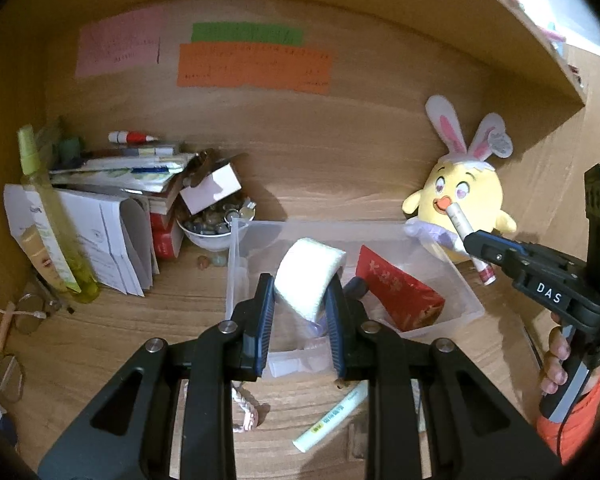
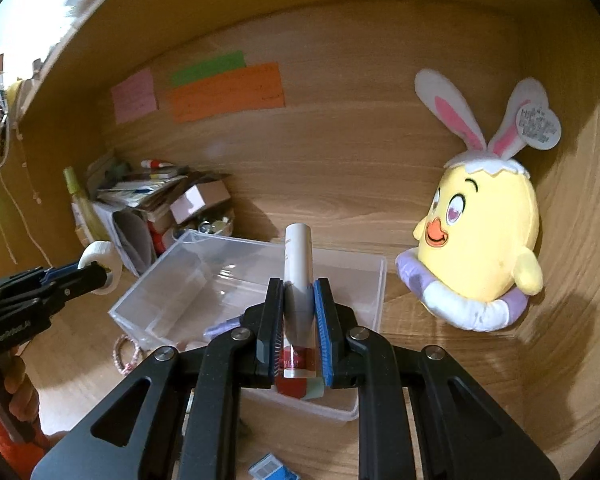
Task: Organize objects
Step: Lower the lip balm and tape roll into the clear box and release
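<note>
My left gripper (image 1: 300, 304) is shut on a white roll of gauze tape (image 1: 310, 280) and holds it above the clear plastic bin (image 1: 236, 264). The roll also shows in the right wrist view (image 2: 100, 266). My right gripper (image 2: 298, 304) is shut on a white tube with a red label (image 2: 297, 276), held upright above the same bin (image 2: 376, 280). In the left wrist view the tube (image 1: 466, 236) sits in front of the plush. A red packet (image 1: 396, 292) lies inside the bin.
A yellow chick plush with bunny ears (image 2: 484, 232) leans in the right corner. A pile of papers, a box and a bowl of small items (image 1: 216, 228) stand at the left with a green bottle (image 1: 48, 216). A white-green tube (image 1: 332, 420) and braided cord (image 1: 244, 408) lie in front.
</note>
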A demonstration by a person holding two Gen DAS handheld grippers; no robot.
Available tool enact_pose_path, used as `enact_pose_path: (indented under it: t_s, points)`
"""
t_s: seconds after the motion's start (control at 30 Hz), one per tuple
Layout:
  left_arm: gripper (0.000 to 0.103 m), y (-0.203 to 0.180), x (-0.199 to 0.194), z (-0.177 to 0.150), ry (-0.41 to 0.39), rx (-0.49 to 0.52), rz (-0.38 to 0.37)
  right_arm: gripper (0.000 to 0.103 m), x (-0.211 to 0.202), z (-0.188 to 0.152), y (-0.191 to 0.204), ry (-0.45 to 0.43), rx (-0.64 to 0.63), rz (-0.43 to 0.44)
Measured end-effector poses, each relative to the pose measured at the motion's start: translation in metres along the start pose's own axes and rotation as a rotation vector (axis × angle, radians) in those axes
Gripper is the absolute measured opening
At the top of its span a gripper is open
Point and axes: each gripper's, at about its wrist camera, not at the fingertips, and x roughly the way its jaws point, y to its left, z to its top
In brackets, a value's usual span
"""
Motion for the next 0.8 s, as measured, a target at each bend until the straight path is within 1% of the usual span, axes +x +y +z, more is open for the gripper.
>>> enact_pose_path:
  t_s: [0.17, 0.27, 0.43, 0.6, 0.8]
  points:
    - [0.025, 0.002, 0.025, -0.005, 0.053, -0.006, -0.003, 0.014, 0.025, -0.008, -0.008, 0.057, 0.023, -0.006]
    - [0.025, 0.0, 0.04, -0.009, 0.09, 0.003, -0.002, 0.014, 0.036, -0.013, -0.009, 0.083, 0.013, -0.037]
    - [0.025, -0.002, 0.059, -0.016, 0.124, 0.008, -0.003, 0.014, 0.049, -0.019, -0.014, 0.117, 0.009, -0.073]
    - [0.025, 0.003, 0.073, -0.02, 0.162, -0.008, -0.004, 0.014, 0.057, -0.023, -0.013, 0.145, -0.009, -0.095]
    - [0.025, 0.006, 0.075, -0.022, 0.17, -0.02, -0.003, 0.014, 0.061, -0.024, -0.008, 0.159, -0.027, -0.096]
